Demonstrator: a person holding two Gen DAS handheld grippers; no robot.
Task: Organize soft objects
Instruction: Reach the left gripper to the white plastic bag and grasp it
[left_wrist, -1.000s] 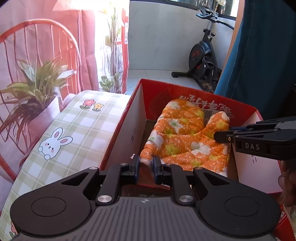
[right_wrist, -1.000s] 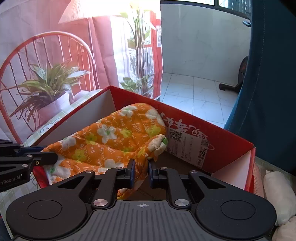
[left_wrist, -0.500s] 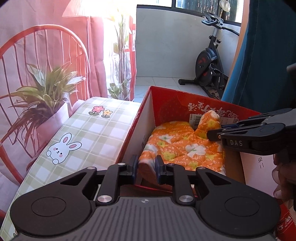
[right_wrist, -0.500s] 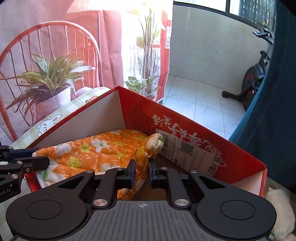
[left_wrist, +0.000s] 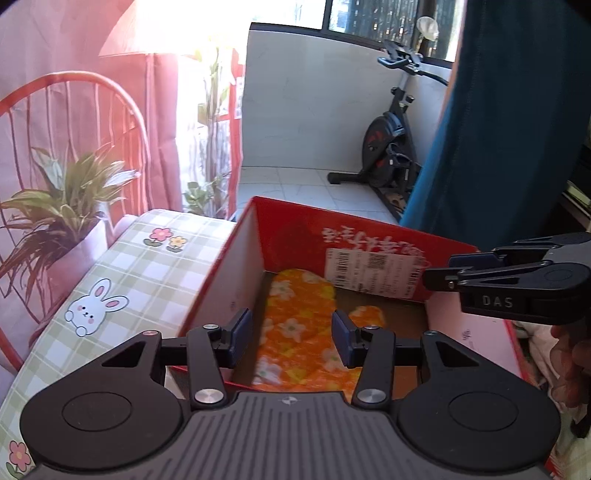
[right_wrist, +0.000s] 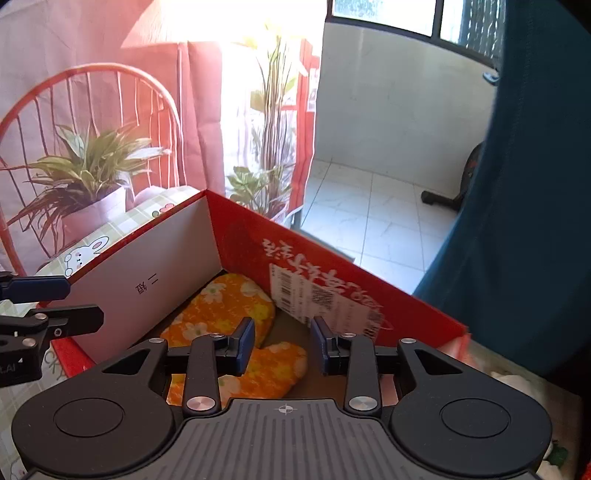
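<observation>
The oven mitt (left_wrist: 295, 328) looks light, padded and floppy, a thing that will sag and fold wherever it is lifted, so the surest hold is probably a pinch on a thick edge: the cuff end near the box's front wall, or the thumb lobe (right_wrist: 280, 363) that sticks out to one side. It is quilted orange and yellow cloth printed with white flowers, and it lies flat on the brown floor of the red cardboard box (left_wrist: 369, 229), its rounded tip toward the far wall, where a white barcode label (right_wrist: 317, 295) is stuck (the printed characters beside it read upside down from here). The left gripper (left_wrist: 291, 341) hangs above the mitt's near end with its jaws opening, the blue pads clear of the cloth on both sides and nothing held. The right gripper (right_wrist: 282, 343) hangs over the thumb side, its jaws also opening and empty. The box stands on a table under a green checked cloth (left_wrist: 147, 266) with a rabbit and flowers. Beyond are a potted plant (right_wrist: 92, 173), a pink curtain, a tiled floor and an exercise bike (left_wrist: 391, 147).
</observation>
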